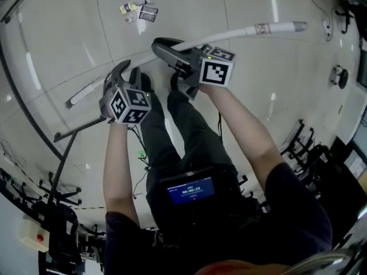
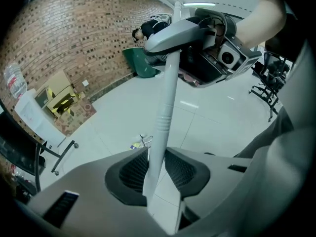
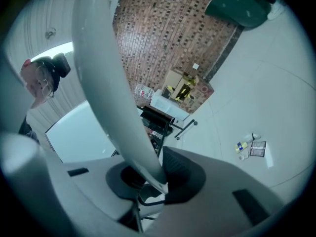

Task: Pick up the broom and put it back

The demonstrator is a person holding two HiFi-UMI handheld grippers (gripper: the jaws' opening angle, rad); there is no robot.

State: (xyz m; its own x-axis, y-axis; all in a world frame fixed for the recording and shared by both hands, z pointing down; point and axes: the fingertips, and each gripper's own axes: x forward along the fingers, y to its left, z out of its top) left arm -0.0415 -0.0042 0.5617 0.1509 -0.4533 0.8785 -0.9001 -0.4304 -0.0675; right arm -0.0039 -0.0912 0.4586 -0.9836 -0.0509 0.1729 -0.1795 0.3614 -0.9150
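The broom shows only as a long white handle (image 1: pixel 246 32), held slanting above the floor from lower left to upper right. My left gripper (image 1: pixel 120 73) is shut on its lower-left part. My right gripper (image 1: pixel 169 49) is shut on it further along, with the marker cube (image 1: pixel 216 69) behind. In the left gripper view the handle (image 2: pixel 165 102) rises between the ribbed pads (image 2: pixel 180 169) of the left gripper (image 2: pixel 157 168) toward the right gripper (image 2: pixel 197 28). In the right gripper view the pale handle (image 3: pixel 98 68) runs down into the right gripper (image 3: pixel 150 176). No broom head is visible.
Small litter (image 1: pixel 139 10) lies on the pale tiled floor beyond the handle. A black stand (image 1: pixel 69 148) leans at the left, and dark frames (image 1: pixel 304 148) crowd the right. A green bin (image 2: pixel 143 63) and a cardboard box (image 2: pixel 59 100) stand by the brick wall. My legs are below the grippers.
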